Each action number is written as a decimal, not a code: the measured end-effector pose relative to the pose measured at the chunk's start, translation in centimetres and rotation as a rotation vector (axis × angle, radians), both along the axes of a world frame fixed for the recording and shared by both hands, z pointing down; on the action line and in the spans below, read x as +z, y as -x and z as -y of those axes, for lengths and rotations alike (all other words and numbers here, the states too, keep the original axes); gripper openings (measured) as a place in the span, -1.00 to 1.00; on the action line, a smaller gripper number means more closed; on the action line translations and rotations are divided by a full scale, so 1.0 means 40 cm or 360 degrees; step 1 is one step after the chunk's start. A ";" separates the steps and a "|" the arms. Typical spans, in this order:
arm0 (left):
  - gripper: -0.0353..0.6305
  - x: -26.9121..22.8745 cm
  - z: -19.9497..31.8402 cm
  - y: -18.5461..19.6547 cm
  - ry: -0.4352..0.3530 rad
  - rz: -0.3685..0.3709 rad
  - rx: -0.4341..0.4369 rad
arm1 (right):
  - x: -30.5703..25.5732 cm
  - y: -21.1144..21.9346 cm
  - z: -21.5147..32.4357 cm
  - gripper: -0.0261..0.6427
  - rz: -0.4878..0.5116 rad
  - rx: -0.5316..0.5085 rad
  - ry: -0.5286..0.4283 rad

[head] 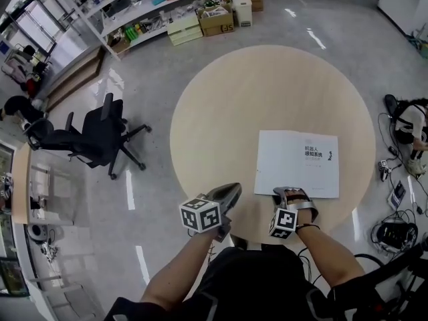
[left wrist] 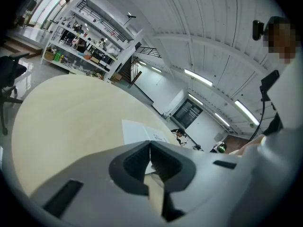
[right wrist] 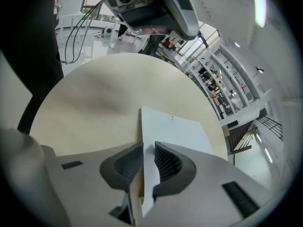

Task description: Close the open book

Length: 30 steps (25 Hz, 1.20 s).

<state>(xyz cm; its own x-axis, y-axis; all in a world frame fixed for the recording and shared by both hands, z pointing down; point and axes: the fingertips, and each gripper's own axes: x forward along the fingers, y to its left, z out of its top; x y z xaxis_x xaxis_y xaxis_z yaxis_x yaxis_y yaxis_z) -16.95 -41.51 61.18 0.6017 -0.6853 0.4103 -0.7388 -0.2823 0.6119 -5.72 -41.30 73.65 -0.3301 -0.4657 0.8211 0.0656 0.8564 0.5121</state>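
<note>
A white book (head: 297, 162) lies flat on the right half of the round pale-wood table (head: 234, 105), with dark print near its right side. My right gripper (head: 289, 192) stands at the book's near left corner. In the right gripper view the book's (right wrist: 175, 126) near edge runs between the two dark pads, and the right gripper (right wrist: 147, 148) is shut on it. My left gripper (head: 233, 188) hovers over the table's near edge, left of the book and apart from it. In the left gripper view its tips (left wrist: 150, 144) meet with nothing between them, and the book (left wrist: 142, 129) lies beyond.
A black office chair (head: 100, 136) stands on the floor left of the table. Shelves and cardboard boxes (head: 194, 19) line the far wall. Cables and gear (head: 394, 233) lie on the floor at the right, where a person (head: 409, 122) crouches.
</note>
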 end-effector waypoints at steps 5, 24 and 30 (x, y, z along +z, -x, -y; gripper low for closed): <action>-0.91 0.002 0.005 -0.010 0.0014 0.0012 0.0028 | -0.081 -0.004 0.024 -0.87 0.0369 0.0267 -0.0007; -0.91 -0.008 0.025 -0.226 -0.0005 -0.0013 0.0393 | -0.215 -0.340 0.059 -0.91 0.1627 0.1573 0.0231; -0.91 -0.004 0.021 -0.277 0.0012 -0.0020 0.0453 | -0.129 -0.479 0.059 -0.91 0.1785 0.2006 0.0432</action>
<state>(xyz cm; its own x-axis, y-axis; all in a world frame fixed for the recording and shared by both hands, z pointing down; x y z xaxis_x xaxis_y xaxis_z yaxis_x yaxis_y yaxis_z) -5.87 -42.36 61.01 0.7744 -0.4852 0.4060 -0.6229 -0.4725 0.6234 13.43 -43.65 68.47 -0.3222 -0.7674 0.5543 -0.9324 0.1559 -0.3262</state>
